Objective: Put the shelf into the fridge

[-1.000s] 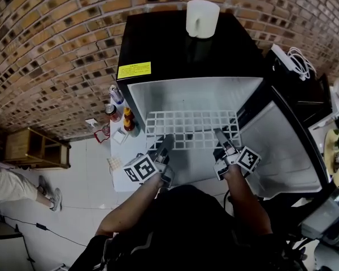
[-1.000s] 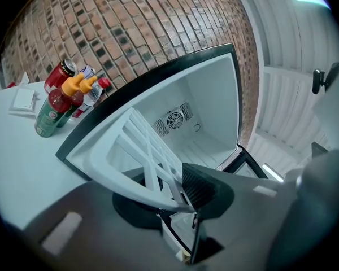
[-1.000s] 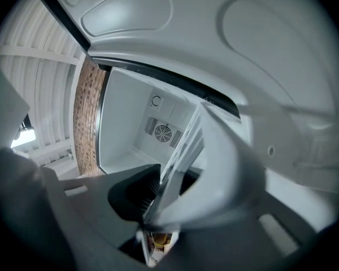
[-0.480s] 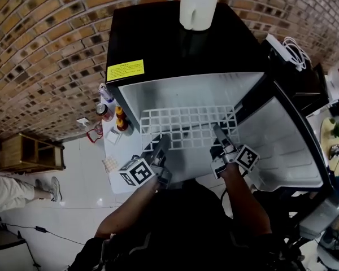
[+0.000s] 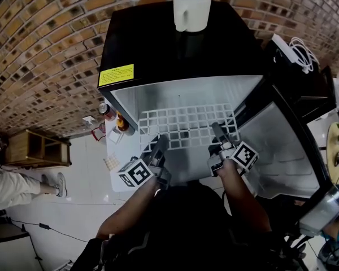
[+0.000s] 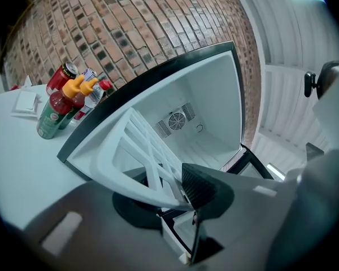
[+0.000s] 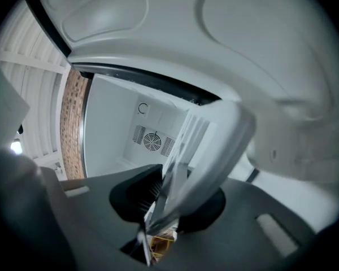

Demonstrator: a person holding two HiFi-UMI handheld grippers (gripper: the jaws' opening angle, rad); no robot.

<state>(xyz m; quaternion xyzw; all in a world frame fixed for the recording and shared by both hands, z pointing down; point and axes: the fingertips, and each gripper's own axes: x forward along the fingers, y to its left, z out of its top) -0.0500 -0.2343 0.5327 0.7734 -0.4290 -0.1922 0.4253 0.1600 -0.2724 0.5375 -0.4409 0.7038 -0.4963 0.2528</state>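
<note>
While reaching level toward fridge [image 5: 175,49], left gripper [image 5: 160,144]: clamped on near edge of shelf [image 5: 187,120]
Shelf: one, white grid, lay partly inside fridge opening
Right gripper [image 5: 216,132]: level, just been closing, gripped same edge
Grippers: two

Bottles [image 6: 59,103] and a can [image 6: 62,72] cluster on a white table [image 6: 22,157] beside the brick wall [image 6: 130,27].

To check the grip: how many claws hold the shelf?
2. The left claw grips the white shelf's near edge at left; the right claw, whose jaws have just been closing on it, at right.
</note>
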